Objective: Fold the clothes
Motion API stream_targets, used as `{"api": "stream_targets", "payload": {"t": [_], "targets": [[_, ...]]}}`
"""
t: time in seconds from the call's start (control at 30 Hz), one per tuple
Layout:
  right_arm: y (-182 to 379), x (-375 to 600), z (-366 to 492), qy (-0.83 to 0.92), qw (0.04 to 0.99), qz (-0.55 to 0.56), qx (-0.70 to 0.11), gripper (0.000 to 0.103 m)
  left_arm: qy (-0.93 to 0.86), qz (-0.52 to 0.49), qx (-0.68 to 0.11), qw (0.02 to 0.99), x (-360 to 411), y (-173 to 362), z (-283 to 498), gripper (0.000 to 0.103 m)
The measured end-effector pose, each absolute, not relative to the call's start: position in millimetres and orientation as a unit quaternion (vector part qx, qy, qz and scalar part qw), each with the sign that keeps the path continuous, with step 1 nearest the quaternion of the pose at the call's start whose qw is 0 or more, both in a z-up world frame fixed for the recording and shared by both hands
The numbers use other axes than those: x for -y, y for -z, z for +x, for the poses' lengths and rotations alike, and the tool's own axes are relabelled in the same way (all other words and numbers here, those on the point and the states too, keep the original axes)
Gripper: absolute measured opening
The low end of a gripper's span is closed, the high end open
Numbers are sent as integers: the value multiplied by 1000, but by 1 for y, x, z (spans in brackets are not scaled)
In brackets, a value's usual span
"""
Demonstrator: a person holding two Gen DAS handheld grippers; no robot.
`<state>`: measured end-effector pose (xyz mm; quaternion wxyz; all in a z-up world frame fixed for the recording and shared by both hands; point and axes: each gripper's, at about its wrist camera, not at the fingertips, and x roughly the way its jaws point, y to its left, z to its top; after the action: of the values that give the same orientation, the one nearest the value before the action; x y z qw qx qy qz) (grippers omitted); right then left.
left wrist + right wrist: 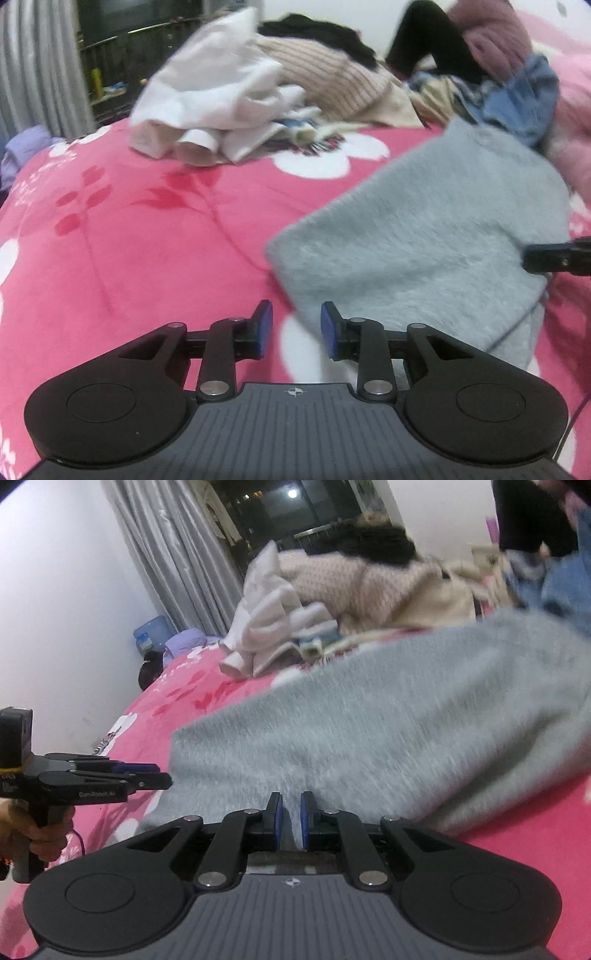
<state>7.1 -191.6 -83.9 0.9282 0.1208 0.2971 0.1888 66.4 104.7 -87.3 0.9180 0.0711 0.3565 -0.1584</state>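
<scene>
Grey sweater [424, 236] lies folded on the pink quilt [147, 240], both grippers loose at its near edge.

From its own camera the left gripper [296, 328] stands partly open, its blue pads [265, 328] apart with only quilt between them, and the sweater's corner sits just beside them at 2 o'clock. The right gripper [291, 821] shows a narrow gap; grey knit lies in that gap, yet the pads do not visibly press it, so it counts as released. A heap of unfolded clothes [258, 85] sits at 12 o'clock, well beyond the sweater. A hand [33, 827] at 9 o'clock in the right view grips the left tool's handle.
</scene>
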Motion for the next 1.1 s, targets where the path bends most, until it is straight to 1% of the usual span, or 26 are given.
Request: {"api": "stream_targets", "payload": {"t": [0.13, 0.2, 0.3, 0.4, 0.5, 0.6, 0.63, 0.67, 0.77, 0.83, 0.93, 1.0, 1.07, 1.1], "targets": [[63, 171, -6, -214, 940, 89, -250, 23, 153, 57, -354, 921, -109, 81, 66, 29], [72, 159, -5, -222, 936, 68, -264, 27, 151, 47, -362, 919, -109, 83, 68, 29], [93, 142, -6, -224, 928, 15, -297, 27, 150, 36, -372, 915, -108, 87, 69, 29], [90, 132, -12, -218, 932, -30, -288, 28, 154, 29, -375, 914, -109, 88, 67, 29], [74, 129, -19, -236, 936, -34, -257, 28, 156, 32, -375, 913, -108, 89, 65, 29], [75, 120, -25, -264, 930, -46, -250, 28, 154, 31, -379, 912, -108, 90, 66, 30], [83, 113, -25, -270, 924, -62, -264, 29, 153, 30, -380, 912, -108, 91, 66, 30], [92, 107, -25, -275, 917, -79, -277, 36, 152, 30, -380, 912, -108, 91, 65, 31], [101, 97, -35, -270, 917, -131, -262, 36, 149, 37, -378, 913, -106, 92, 63, 31], [87, 97, -34, -271, 915, -128, -269, 36, 152, 36, -377, 913, -107, 89, 59, 31], [69, 114, -37, -269, 920, -69, -277, 36, 193, 35, -370, 908, -109, 79, 45, 31], [67, 127, -38, -264, 914, -13, -307, 37, 241, 49, -365, 898, -106, 72, 32, 32], [71, 140, -40, -260, 902, 47, -342, 37, 289, 61, -371, 880, -101, 69, 19, 37], [74, 143, -40, -262, 896, 69, -353, 37, 305, 64, -378, 872, -97, 70, 14, 38]]}}
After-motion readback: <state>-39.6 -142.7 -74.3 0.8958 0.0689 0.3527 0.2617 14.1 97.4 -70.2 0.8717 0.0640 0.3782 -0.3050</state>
